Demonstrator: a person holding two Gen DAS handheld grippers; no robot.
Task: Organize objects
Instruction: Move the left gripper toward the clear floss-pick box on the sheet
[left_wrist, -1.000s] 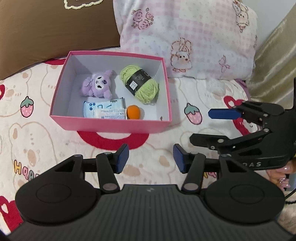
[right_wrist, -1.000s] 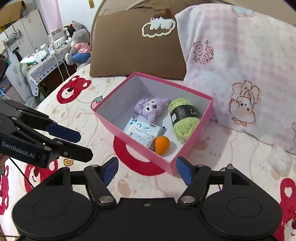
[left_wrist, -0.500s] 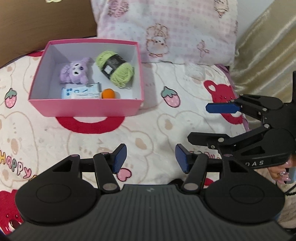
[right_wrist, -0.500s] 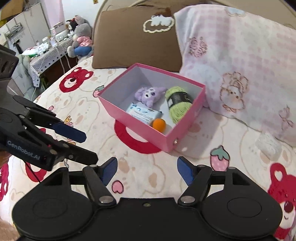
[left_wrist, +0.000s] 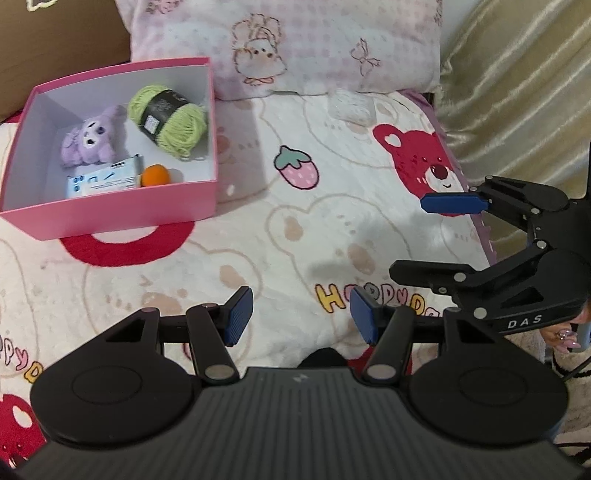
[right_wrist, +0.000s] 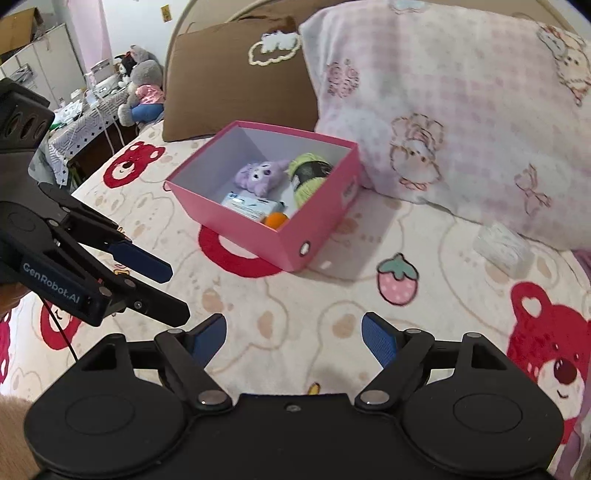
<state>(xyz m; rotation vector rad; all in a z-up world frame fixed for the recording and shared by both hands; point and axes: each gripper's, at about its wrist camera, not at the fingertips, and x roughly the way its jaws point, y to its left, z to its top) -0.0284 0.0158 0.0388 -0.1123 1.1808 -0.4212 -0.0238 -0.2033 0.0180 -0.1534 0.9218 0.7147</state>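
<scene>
From my left wrist view, my left gripper (left_wrist: 301, 314) hangs over the bedspread (left_wrist: 332, 229) with its jaws moderately apart, nothing between them. The pink box (left_wrist: 122, 210) sits near the bed's head by the pillow (left_wrist: 295, 44), holding a purple plush (left_wrist: 88, 140), green yarn (left_wrist: 168, 120), a tissue pack (left_wrist: 103, 181) and an orange ball (left_wrist: 156, 175).

From my right wrist view, my right gripper (right_wrist: 293, 339) has just been opening; its jaws stand wide and empty.

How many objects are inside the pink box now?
4. In the pink box: a purple plush toy at the left, a green yarn ball at the right, a tissue pack in front, an orange ball beside it. Nothing else shows.
</scene>
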